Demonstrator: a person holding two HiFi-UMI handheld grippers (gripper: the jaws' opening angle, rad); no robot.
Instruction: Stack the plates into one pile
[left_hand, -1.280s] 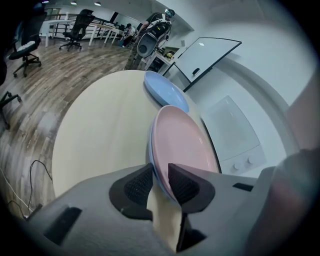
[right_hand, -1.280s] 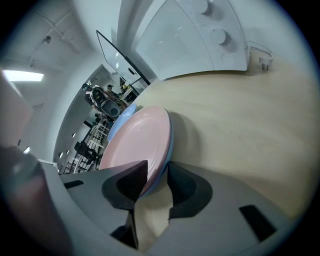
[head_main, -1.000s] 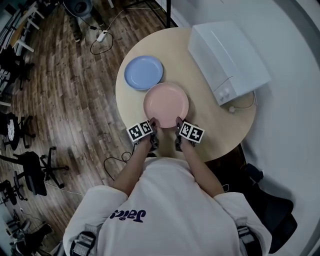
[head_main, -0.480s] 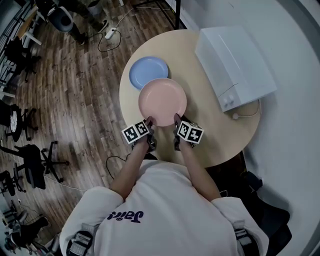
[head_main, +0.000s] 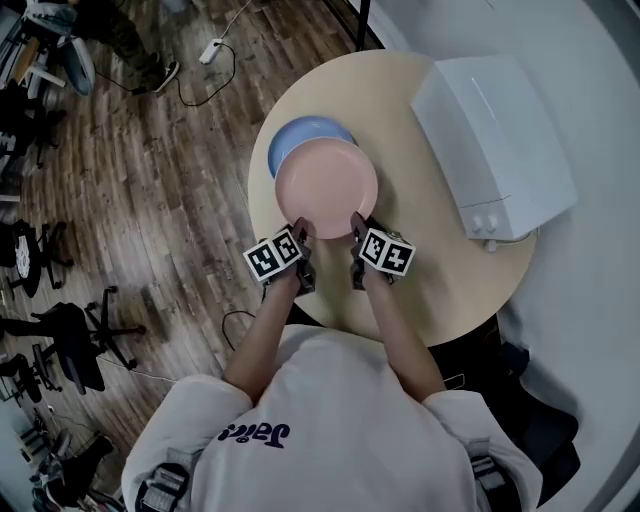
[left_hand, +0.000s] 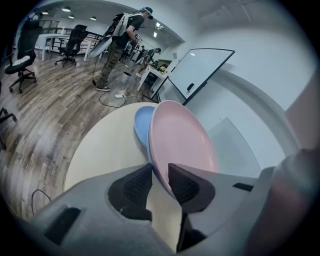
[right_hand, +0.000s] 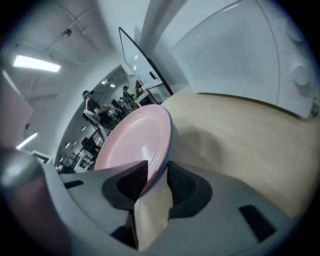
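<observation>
Near the table's (head_main: 445, 265) left edge, the left gripper (head_main: 302, 230) and right gripper (head_main: 357, 223) clamped the pink plate's (head_main: 326, 187) near rim, partly over the blue plate (head_main: 296, 140); an uneven release could drop it off-centre.

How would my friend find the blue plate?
Look for the round pale table with a big white box on it. Beside the box is a pink plate. The blue plate peeks out from under it, the only blue one.

The pink plate (head_main: 326, 188) now overlaps the blue plate (head_main: 300, 136).
</observation>
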